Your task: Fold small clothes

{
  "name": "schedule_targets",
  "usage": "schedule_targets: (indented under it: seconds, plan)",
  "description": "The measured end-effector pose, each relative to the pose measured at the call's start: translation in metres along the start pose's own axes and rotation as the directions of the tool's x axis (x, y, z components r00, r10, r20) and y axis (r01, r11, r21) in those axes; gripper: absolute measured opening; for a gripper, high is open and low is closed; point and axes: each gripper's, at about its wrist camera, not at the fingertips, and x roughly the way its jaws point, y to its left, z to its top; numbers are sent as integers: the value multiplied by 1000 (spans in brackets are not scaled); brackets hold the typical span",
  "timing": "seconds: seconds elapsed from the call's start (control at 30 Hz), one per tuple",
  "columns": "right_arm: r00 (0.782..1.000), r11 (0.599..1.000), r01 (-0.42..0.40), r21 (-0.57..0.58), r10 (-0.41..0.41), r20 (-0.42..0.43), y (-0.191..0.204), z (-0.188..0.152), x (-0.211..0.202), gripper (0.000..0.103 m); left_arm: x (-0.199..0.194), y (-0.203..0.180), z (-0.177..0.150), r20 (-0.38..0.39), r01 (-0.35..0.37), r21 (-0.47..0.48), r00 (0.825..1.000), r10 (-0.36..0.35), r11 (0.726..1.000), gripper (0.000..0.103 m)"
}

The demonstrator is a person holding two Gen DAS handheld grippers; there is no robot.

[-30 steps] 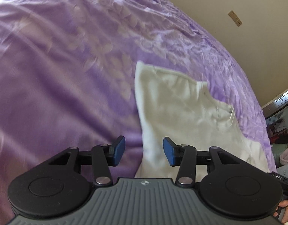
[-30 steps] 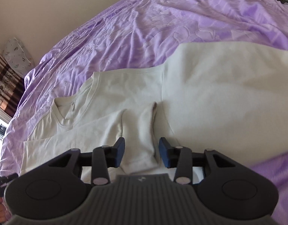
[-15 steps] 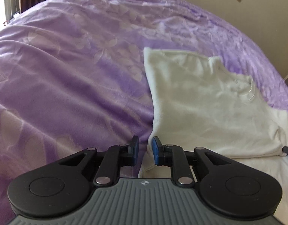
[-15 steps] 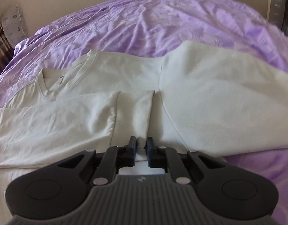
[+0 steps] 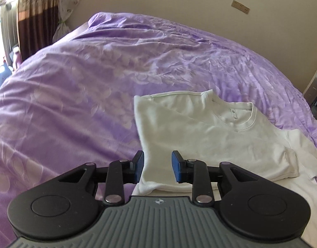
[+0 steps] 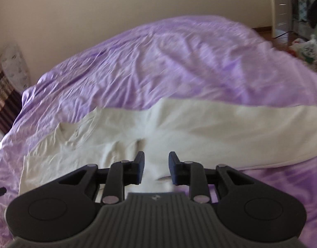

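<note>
Both the left tongs [image 5: 157,166] and right tongs [image 6: 156,168] are held apart, empty, over the half-folded white shirt [image 5: 199,128]; regrasping its near edge seems required next.

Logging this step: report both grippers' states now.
Left gripper: open, holding nothing; the white T-shirt lies between and below its fingers.
Right gripper: open, holding nothing, above the T-shirt.
</note>
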Motion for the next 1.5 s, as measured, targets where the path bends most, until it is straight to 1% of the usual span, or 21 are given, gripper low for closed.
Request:
schedule_targets:
  seconds: [0.13,0.17,0.23,0.27,0.3,0.33,0.4,0.53,0.63,0.7,0.83,0.87,0.9,0.93,0.97,1.0,1.1,1.23,1.3,1.37,1.5]
  plan:
    - [995,990,84,110,-89,46,-54,7,-35,23,0,-13,3,-7,27,10,1000,-27,1000,33]
    - [993,984,99,151,-108,53,-71,8,-42,23,0,-15,3,-6,29,12,1000,-29,1000,35]
    - [990,966,103,237,-122,67,-107,7,-53,25,2,-19,2,-5,30,10,1000,-30,1000,39]
    - [988,956,110,271,-136,78,-125,5,-57,29,4,-20,1,-13,30,9,999,-30,999,41]
    - [984,944,123,305,-156,87,-142,3,-61,38,8,-21,1,-27,32,10,999,-32,999,41]
    - [980,930,133,344,-174,91,-160,0,-64,40,11,-22,1,-40,34,8,999,-34,999,42]
    - [974,899,146,412,-203,99,-193,-7,-67,40,18,-22,1,-54,31,-3,998,-31,1000,42]
    - [961,831,168,530,-258,101,-254,-19,-65,40,31,-23,-3,-49,-20,-6,999,20,1000,42]
    - [953,772,179,610,-291,88,-297,-26,-57,40,47,-23,-4,-81,-56,-10,995,55,998,42]
    - [954,740,183,647,-292,65,-321,-28,-46,40,54,-25,-7,-101,-72,-12,992,70,997,42]
    - [951,695,188,694,-307,49,-355,-31,-22,40,65,-29,-13,-117,-95,-1,989,94,995,42]
    - [951,682,182,709,-305,50,-362,-30,-16,40,68,-31,-13,-119,-104,10,987,104,995,42]
    - [953,675,172,718,-298,53,-367,-29,-10,33,70,-33,-12,-121,-112,24,986,114,993,42]
    - [953,671,175,720,-299,48,-371,-28,-4,20,72,-35,-12,-121,-122,36,985,125,992,42]
    - [950,669,195,717,-311,33,-373,-25,1,13,72,-36,-11,-120,-129,44,984,134,991,42]
    - [945,674,215,707,-326,23,-375,-23,5,4,72,-36,-10,-115,-131,49,984,136,990,42]
    - [937,704,229,673,-346,43,-369,-17,1,2,67,-34,-10,-94,-133,57,986,137,990,42]
    - [926,769,225,598,-359,114,-338,8,-26,1,58,-29,-5,-80,-117,51,989,121,992,42]
    - [928,820,194,539,-331,170,-310,30,-44,1,49,-29,-3,-75,-94,52,992,98,994,42]
    - [928,869,169,464,-299,222,-272,54,-65,1,39,-28,-1,-69,-58,49,996,61,997,42]
    - [923,947,63,315,-175,341,-180,100,-105,1,15,-24,1,-30,-16,23,999,17,1000,42]
